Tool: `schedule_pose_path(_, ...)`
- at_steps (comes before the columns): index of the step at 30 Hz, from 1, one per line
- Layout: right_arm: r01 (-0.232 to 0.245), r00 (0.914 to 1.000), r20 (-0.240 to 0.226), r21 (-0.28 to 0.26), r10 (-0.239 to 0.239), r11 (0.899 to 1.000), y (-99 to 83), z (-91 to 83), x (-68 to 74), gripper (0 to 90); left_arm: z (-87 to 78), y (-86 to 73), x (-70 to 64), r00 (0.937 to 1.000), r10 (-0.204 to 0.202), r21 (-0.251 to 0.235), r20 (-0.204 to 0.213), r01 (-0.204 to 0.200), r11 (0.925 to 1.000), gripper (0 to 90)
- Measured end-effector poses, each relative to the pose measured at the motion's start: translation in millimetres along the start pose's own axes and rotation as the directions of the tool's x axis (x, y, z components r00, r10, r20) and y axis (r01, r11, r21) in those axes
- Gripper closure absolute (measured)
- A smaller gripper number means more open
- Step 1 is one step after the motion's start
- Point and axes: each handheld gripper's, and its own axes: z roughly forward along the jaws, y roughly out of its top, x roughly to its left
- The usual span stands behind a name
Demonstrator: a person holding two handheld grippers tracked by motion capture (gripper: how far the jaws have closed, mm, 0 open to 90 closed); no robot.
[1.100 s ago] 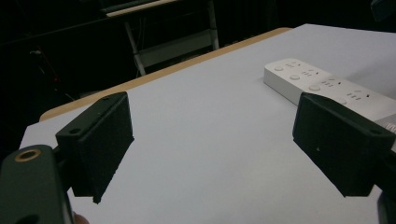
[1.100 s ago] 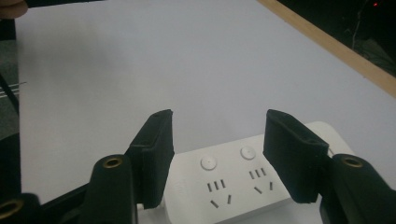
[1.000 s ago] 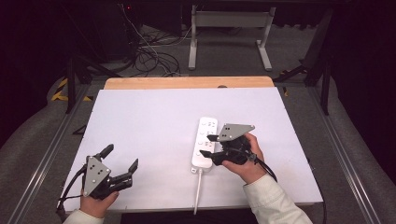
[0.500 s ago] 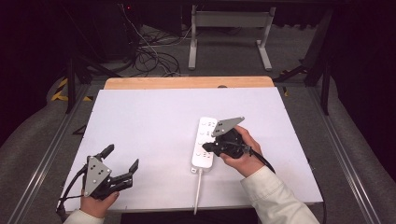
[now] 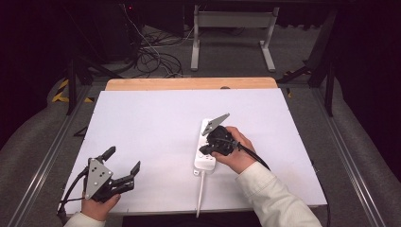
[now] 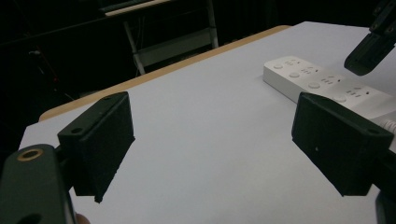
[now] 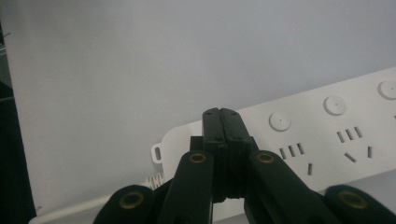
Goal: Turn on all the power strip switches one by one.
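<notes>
White table top (image 5: 156, 127) with a bare wooden strip along the far edge, set in a dark room; tangled cables (image 5: 151, 56) on the floor beyond, and a grey metal stand (image 5: 231, 28) past those. White power strip (image 5: 206, 146) right of centre, lying flat, long axis running near to far with a slight lean, cord (image 5: 200, 191) leaving the near end toward the near table edge. Round buttons and slot groups in a row along its top face. Right gripper (image 5: 204, 150) held over the near part of the strip, jaws pressed together with nothing between them, tips pointing left; contact with the strip cannot be told. Left gripper (image 5: 124, 163) near the near-left corner, well apart from the strip, jaws spread wide over bare table.
</notes>
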Motion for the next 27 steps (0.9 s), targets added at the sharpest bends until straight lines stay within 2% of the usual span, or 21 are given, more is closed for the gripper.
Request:
schedule_pose_path(6, -0.004, 0.9999, 0.010, 0.032, 0.003, 0.999, 1.4, 13.3, -2.6, 90.0, 0.4, -0.3, 0.0, 1.0000, 0.001, 0.004, 0.001, -0.001, 1.0000, 13.3)
schedule_pose_path(13, 0.001, 0.9997, 0.023, 0.035, -0.002, 0.999, 0.4, 23.5, -3.5, 90.0, -0.1, -0.1, 0.7, 1.0000, 0.004, 0.001, 0.003, -0.004, 1.0000, 13.3)
schedule_pose_path(27, 0.003, 0.9997, 0.024, 0.024, -0.004, 1.000, -3.9, 30.0, -0.5, 90.0, 0.2, -0.2, -0.1, 1.0000, -0.003, 0.002, 0.002, 0.003, 1.0000, 13.3)
